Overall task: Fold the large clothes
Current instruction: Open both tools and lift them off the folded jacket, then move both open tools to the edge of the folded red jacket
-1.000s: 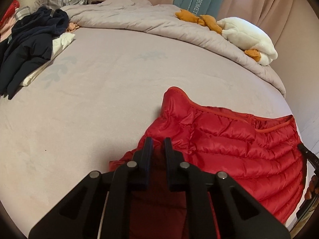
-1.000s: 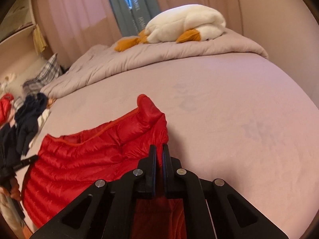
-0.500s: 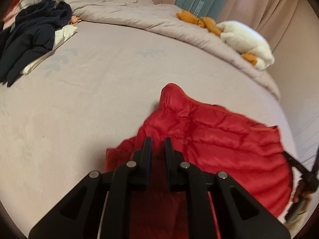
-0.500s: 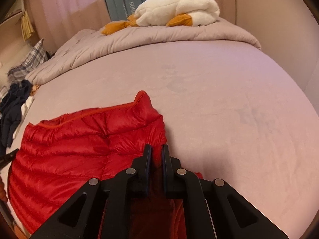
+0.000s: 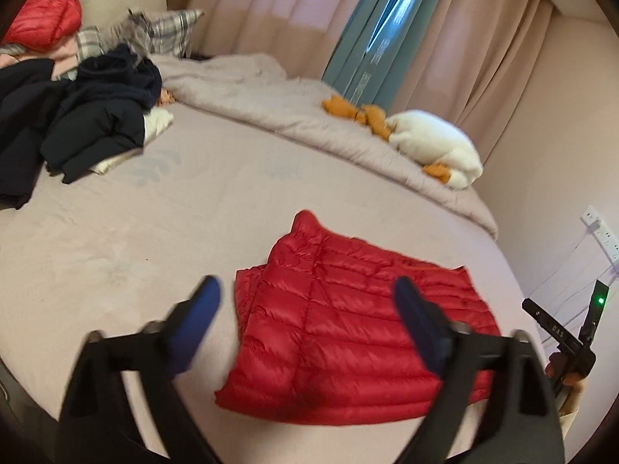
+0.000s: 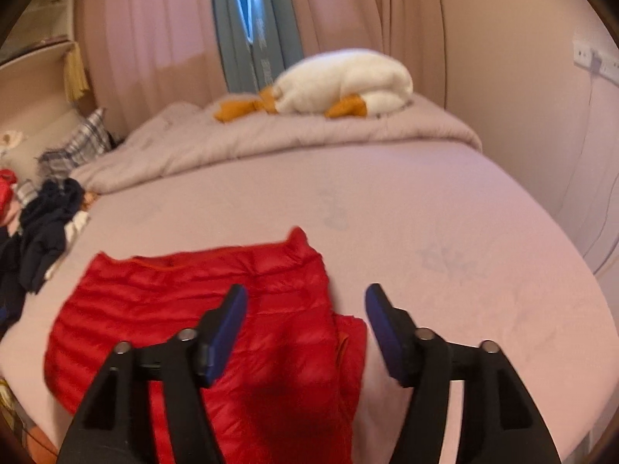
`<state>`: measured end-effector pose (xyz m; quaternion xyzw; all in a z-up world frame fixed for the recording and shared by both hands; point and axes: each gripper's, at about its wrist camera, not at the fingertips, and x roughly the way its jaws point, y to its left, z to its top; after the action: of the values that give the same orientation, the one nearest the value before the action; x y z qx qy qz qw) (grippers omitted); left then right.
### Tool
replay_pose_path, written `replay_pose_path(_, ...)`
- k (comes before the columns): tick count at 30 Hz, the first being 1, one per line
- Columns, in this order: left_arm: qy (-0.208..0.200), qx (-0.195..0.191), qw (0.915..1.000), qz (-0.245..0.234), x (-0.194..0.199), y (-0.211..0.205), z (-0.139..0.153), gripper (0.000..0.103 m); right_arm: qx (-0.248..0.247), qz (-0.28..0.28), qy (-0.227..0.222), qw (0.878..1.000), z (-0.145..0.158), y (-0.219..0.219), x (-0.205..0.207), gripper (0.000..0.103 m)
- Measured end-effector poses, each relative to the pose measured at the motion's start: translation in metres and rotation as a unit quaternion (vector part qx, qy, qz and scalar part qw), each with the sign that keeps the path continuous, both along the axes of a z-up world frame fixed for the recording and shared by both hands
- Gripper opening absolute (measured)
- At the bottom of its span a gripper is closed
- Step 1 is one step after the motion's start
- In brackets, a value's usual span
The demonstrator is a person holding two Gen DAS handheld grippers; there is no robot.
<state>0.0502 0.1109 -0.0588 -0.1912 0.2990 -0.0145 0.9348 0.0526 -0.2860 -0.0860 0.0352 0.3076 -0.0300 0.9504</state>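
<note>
From the left wrist, the left gripper (image 5: 305,294) is spread wide and grasps nothing, with the red jacket (image 5: 348,332) lying folded on the bed (image 5: 116,239) just ahead between its fingers; dark clothes (image 5: 77,127) are far ahead to the left, and a plush duck (image 5: 433,147) is far ahead to the right. From the right wrist, the right gripper (image 6: 305,301) is likewise released and empty, the jacket (image 6: 193,309) spreading ahead and to its left, with the duck (image 6: 344,81) far ahead on the duvet (image 6: 271,143).

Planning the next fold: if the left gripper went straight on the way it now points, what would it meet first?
Most likely the red down jacket, lying folded on the bed. The left gripper is open and the jacket fills the gap between its fingers, though depth is unclear.
</note>
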Motion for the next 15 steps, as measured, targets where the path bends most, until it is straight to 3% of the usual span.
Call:
replay_pose_path(2, -0.013, 0.001, 0.9999, 0.001, -0.015, -0.001, 0.005, 0.102, 0.0, 0.004, -0.015, 1.0, 0.007, 0.007, -0.014, 0.088)
replay_pose_path(5, -0.021, 0.006, 0.9998, 0.003, -0.032, -0.005, 0.005, 0.102, -0.008, 0.004, -0.041, 0.999, 0.015, 0.015, -0.033, 0.096)
replay_pose_path(11, -0.003, 0.046, 0.9985, 0.029, -0.044, -0.014, -0.01, 0.102, -0.025, 0.021, -0.052, 0.998, 0.011, 0.029, -0.052, 0.101)
replay_pose_path(15, 0.026, 0.053, 0.998, 0.022, -0.042, -0.016, -0.027, 0.102, -0.039, 0.016, -0.049, 0.998, 0.005, 0.036, -0.06, 0.101)
